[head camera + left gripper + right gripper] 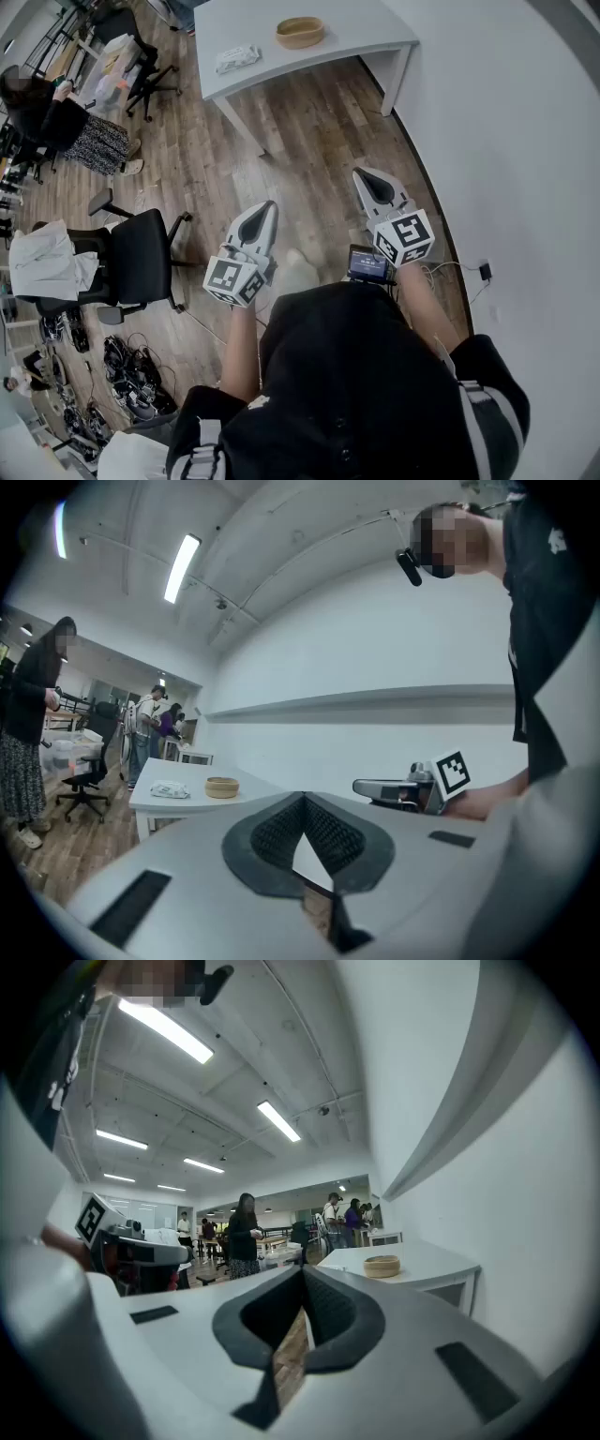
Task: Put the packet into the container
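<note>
Packet (237, 59): white, crumpled, lies on the white surface (366, 26) at the far end of the room, not inside anything. Container (300, 32): shallow tan bowl on the same surface, near the packet on its right in the head view, apart from it and not touching. Too far off to see into the bowl properly.

Left tongs (271, 205): closed, pads meet at the tip, nothing between them. Right tongs (362, 174): closed too and empty, only wood floor (309, 122) showing through the slit below the tips. Both are held low in front of the person's body, pointing toward the surface and well apart from it.

The person stands with open floor between them and the surface. Black office chair (141, 258) to the left, other people in the background further left.

Progress: nothing done. Packet not gripped, not lifted, not in the container. Left to do, as I judge: get up to the surface, open one set of tongs, grip the packet, carry it over the bowl, release.
</note>
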`<state>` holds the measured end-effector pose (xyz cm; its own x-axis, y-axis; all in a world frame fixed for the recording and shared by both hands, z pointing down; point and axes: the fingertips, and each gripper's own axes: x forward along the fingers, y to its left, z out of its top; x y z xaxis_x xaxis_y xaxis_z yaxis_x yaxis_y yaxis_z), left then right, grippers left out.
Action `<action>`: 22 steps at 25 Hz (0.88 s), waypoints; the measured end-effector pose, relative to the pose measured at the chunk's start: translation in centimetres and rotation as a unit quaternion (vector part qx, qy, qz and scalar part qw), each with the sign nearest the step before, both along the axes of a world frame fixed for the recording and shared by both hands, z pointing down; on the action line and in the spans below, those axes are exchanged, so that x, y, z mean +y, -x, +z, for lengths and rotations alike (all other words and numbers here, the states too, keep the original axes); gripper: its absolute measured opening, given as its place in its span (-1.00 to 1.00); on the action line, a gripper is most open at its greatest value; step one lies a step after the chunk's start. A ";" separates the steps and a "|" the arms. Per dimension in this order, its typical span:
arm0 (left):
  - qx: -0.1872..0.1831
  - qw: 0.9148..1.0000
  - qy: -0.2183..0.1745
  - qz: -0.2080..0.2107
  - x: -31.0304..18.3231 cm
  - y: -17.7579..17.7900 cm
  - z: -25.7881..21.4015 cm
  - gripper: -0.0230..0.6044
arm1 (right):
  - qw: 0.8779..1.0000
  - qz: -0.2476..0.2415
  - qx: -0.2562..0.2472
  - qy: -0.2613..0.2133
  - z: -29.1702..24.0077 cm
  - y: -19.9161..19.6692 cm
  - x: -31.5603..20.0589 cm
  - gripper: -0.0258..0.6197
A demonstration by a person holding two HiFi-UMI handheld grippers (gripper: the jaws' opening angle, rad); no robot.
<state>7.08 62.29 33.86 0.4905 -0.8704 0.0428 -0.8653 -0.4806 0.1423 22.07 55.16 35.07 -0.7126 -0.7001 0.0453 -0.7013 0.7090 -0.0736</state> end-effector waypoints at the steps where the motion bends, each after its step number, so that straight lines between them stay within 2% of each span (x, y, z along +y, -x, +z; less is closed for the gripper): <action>1: 0.000 1.000 -0.001 -0.004 -0.7 0.4 0.0 -0.93 | 1.000 -0.003 0.000 0.001 0.1 0.4 -0.8 -0.85; 7: 0.005 1.000 0.001 -0.021 -5.7 3.5 1.0 -0.93 | 1.000 -0.018 0.011 0.009 1.5 2.9 -5.2 -0.85; 13: 0.025 1.000 -0.002 -0.015 -13.2 6.3 0.9 -0.93 | 1.000 -0.013 0.023 0.008 1.0 6.1 -12.3 -0.85; 18: 0.027 1.000 -0.006 -0.015 -19.3 10.2 -0.4 -0.93 | 0.999 -0.021 0.034 0.001 -0.6 10.4 -18.5 -0.85; 22: 0.030 0.999 -0.001 -0.031 -22.8 14.8 0.0 -0.93 | 0.999 -0.028 0.039 0.003 -0.9 14.3 -23.0 -0.85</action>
<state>-7.67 39.50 33.83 0.4381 -0.8988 0.0143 -0.8831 -0.4274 0.1934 7.74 32.19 34.13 -0.7451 -0.6584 0.1066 -0.6639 0.7474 -0.0248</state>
